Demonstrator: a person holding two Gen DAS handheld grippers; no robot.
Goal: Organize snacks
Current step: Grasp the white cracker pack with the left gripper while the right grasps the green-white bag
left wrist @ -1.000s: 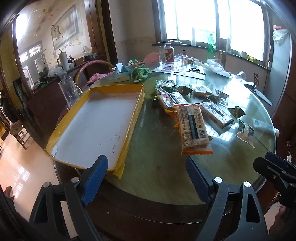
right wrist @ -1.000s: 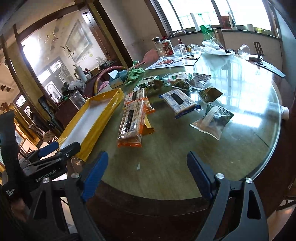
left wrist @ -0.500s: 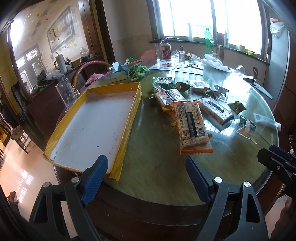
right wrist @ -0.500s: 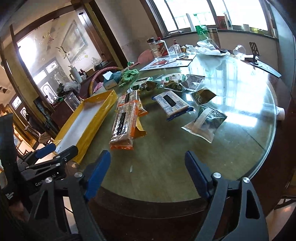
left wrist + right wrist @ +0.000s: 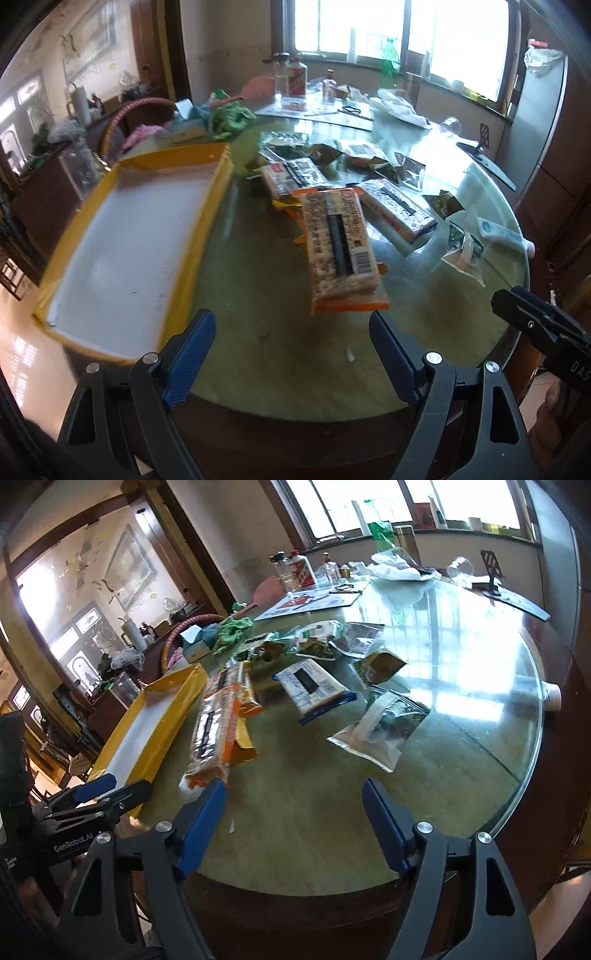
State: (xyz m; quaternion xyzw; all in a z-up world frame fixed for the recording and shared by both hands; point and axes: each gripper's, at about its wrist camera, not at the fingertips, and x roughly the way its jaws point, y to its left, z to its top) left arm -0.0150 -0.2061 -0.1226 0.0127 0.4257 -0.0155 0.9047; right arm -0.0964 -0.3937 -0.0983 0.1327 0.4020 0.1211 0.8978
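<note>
An empty yellow tray with a white floor [image 5: 122, 251] lies on the left of the round glass-topped table [image 5: 258, 332]; it also shows in the right wrist view [image 5: 147, 716]. Several snack packets lie right of it: a long orange-edged cracker pack [image 5: 338, 247] [image 5: 214, 731], a blue-edged pack [image 5: 395, 210] [image 5: 314, 690], a clear pouch [image 5: 380, 731] and small foil bags [image 5: 410, 170]. My left gripper [image 5: 291, 343] is open over the near table edge, short of the orange pack. My right gripper [image 5: 291, 812] is open, just right of that pack's near end.
Bottles [image 5: 295, 77], papers, scissors, a white plastic bag [image 5: 399, 107], a green cloth [image 5: 231, 118] and a tissue box [image 5: 188, 127] crowd the far side of the table. A white tube [image 5: 502, 234] lies at the right rim. A chair back [image 5: 122, 118] stands behind the tray.
Both grippers have moved forward toward the table and the snacks look closer. Both stay open. Nothing on the table has shifted.
</note>
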